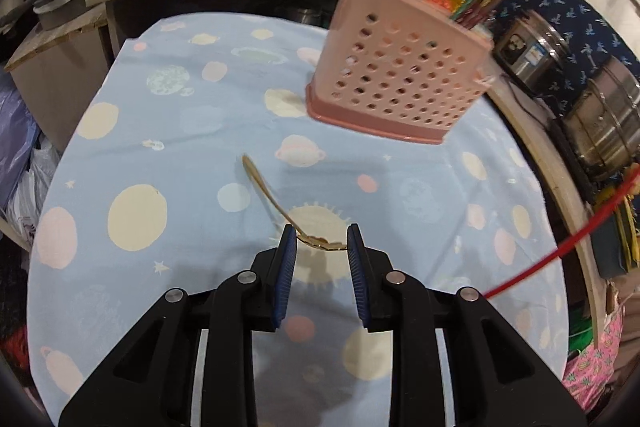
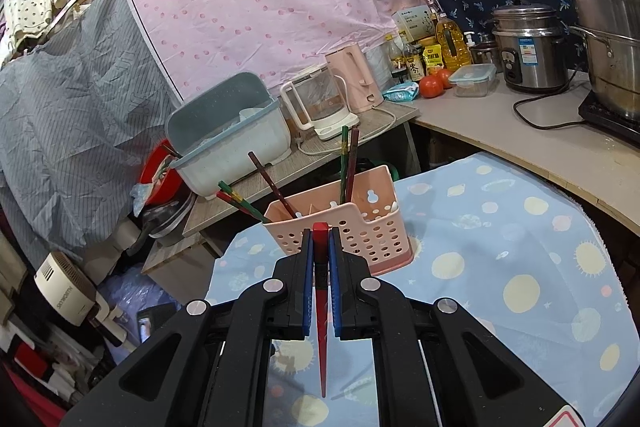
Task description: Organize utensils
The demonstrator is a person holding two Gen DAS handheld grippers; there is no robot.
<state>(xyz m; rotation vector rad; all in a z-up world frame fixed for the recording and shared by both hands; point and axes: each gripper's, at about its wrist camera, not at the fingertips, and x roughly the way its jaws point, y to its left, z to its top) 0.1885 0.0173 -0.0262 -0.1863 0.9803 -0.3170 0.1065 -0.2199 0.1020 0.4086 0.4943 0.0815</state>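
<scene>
A gold spoon (image 1: 276, 205) lies on the blue planet-print tablecloth (image 1: 160, 155). My left gripper (image 1: 321, 239) is open, with the spoon's bowl lying between its fingertips. A pink perforated utensil holder (image 1: 400, 75) stands beyond it and holds several chopsticks. In the right wrist view my right gripper (image 2: 321, 239) is shut on a red chopstick (image 2: 321, 327), held above the table just in front of the holder (image 2: 360, 231). The same red chopstick (image 1: 560, 251) shows at the right edge of the left wrist view.
A counter (image 2: 500, 123) at the back right carries a rice cooker (image 2: 528, 51), steel pots (image 2: 608, 39), bottles, tomatoes and a food box. A dish drainer (image 2: 228, 135), a glass kettle (image 2: 316, 103) and a pink kettle (image 2: 356, 75) stand on a low shelf behind the holder.
</scene>
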